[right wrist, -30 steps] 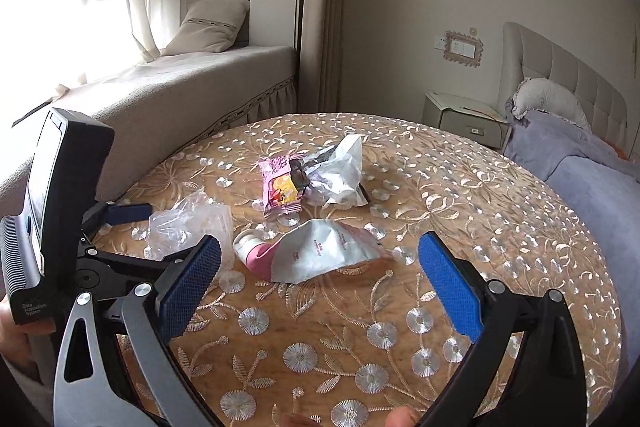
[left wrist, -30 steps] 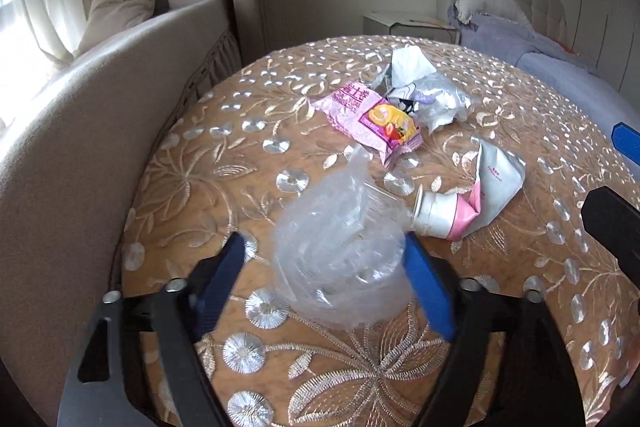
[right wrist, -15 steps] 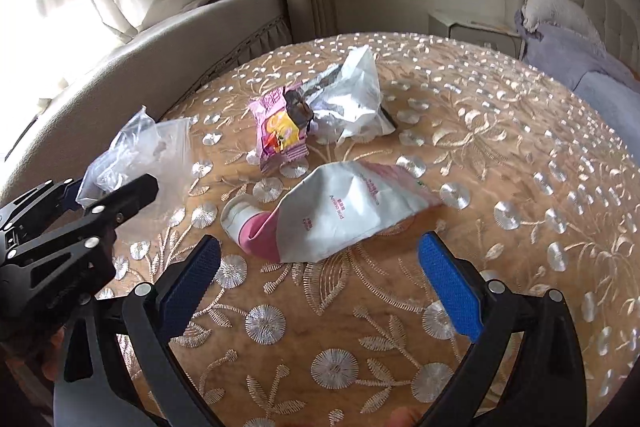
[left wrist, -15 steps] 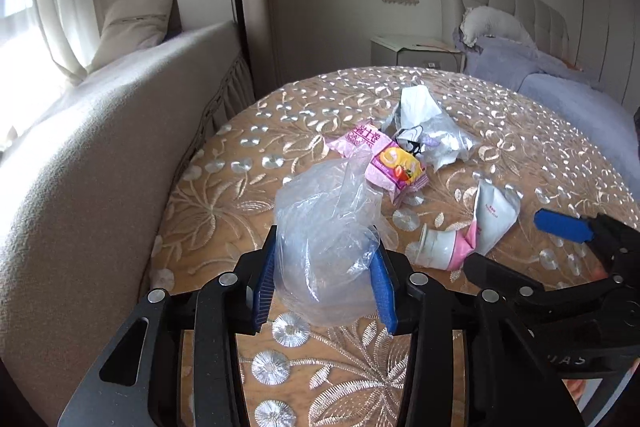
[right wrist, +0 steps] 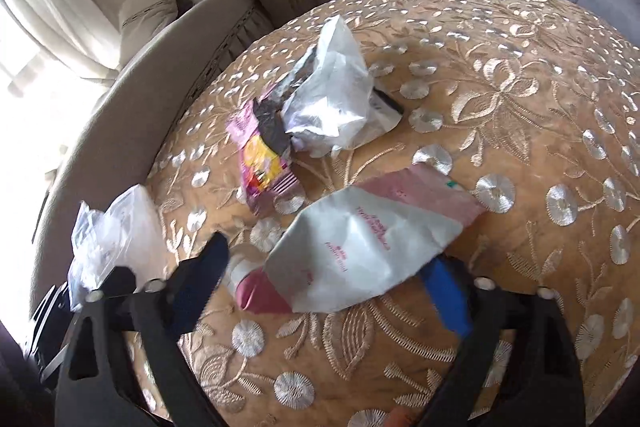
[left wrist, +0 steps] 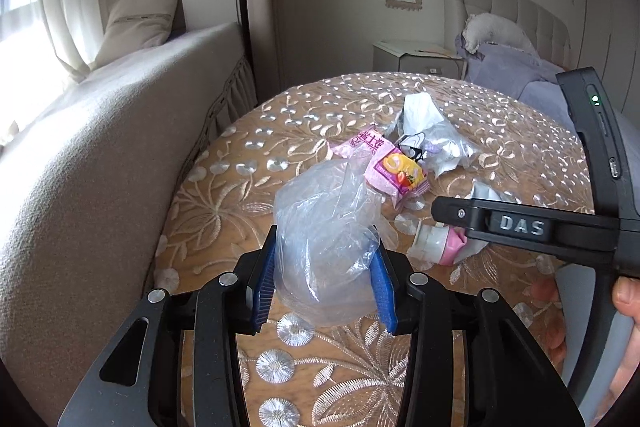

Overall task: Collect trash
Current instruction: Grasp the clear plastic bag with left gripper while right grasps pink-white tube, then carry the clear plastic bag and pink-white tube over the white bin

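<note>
The left tongs [left wrist: 325,281] are clamped on a crumpled clear plastic bag [left wrist: 326,239], both blue pads pressing into its sides and holding it just above the embroidered tabletop [left wrist: 224,211]. In the right wrist view the same bag shows at the lower left edge, beside the right tongs [right wrist: 328,279]. Those right tongs have just been closing, and a squeezed white and pink tube [right wrist: 360,247] lies between them: its pink capped end sits near the left pad, and its flattened body reaches over the right pad. The picture is blurred there, so I cannot tell whether the pads touch the tube; a gap shows on the left side. The tube rests flat on the tabletop. Just beyond it lies a pink and yellow snack wrapper [right wrist: 262,163], and touching that wrapper's far end is a crumpled white and silver bag [right wrist: 332,95]. Past the tabletop stand a beige window seat [left wrist: 100,131] on the left and a bed [left wrist: 516,67] on the right.
</note>
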Available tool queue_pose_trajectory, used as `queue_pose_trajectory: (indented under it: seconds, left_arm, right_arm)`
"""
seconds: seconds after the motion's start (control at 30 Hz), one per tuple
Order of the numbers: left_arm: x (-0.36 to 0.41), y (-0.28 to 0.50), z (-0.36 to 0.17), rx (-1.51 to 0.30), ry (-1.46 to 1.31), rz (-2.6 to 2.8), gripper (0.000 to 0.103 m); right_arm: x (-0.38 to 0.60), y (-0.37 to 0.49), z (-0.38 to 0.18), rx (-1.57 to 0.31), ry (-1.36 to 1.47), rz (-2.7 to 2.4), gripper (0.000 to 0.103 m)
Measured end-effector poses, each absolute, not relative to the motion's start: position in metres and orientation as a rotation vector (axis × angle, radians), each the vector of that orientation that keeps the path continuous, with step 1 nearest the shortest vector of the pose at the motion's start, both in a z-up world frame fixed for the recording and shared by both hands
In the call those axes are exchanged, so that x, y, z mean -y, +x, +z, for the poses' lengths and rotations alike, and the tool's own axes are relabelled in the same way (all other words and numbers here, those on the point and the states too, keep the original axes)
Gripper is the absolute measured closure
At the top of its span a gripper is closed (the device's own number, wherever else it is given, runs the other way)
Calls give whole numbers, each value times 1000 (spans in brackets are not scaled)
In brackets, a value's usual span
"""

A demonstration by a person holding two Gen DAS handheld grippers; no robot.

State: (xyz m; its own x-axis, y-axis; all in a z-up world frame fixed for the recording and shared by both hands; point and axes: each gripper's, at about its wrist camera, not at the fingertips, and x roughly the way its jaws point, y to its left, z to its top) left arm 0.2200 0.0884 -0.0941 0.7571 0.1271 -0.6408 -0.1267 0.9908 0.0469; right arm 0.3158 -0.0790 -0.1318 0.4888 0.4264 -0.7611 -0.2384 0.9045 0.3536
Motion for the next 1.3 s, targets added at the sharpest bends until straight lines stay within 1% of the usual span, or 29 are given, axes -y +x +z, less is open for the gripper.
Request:
queue_pose_trajectory:
  seconds: [0.03,0.07,0.13,0.23,0.37,0.53,0.73,1.0,1.3]
  left_arm:
    - [-89,220,-93,-695,0,137,62]
    - [-88,219,-92,-692,1,135,62]
    - [-87,219,-91,-686,4,137,62]
    - [-85,218,-89,-682,7,135,62]
    - [-79,214,-85,-667,10,130,62]
    - [-69,208,-73,-628,11,95,62]
    - [-37,196,-60,-571,34,35,62]
    - [22,179,-52,-533,61,-91,62]
    - [98,166,-51,-523,112,-241,62]
  right_arm:
    - [78,317,-131,-975,198,394,47]
    - [79,318,-131,-983,217,422,52]
    - [81,316,-130,-996,239,446,57]
    - [79,306,-122,-935,172,431,59]
    - [81,288,-107,-837,100,414,59]
    - [102,253,-77,-663,16,383,60]
    - [137,204,-45,-479,-89,303,60]
    - [196,158,-26,-376,-95,196,60]
    - [264,128,-30,-338,-62,90,60]
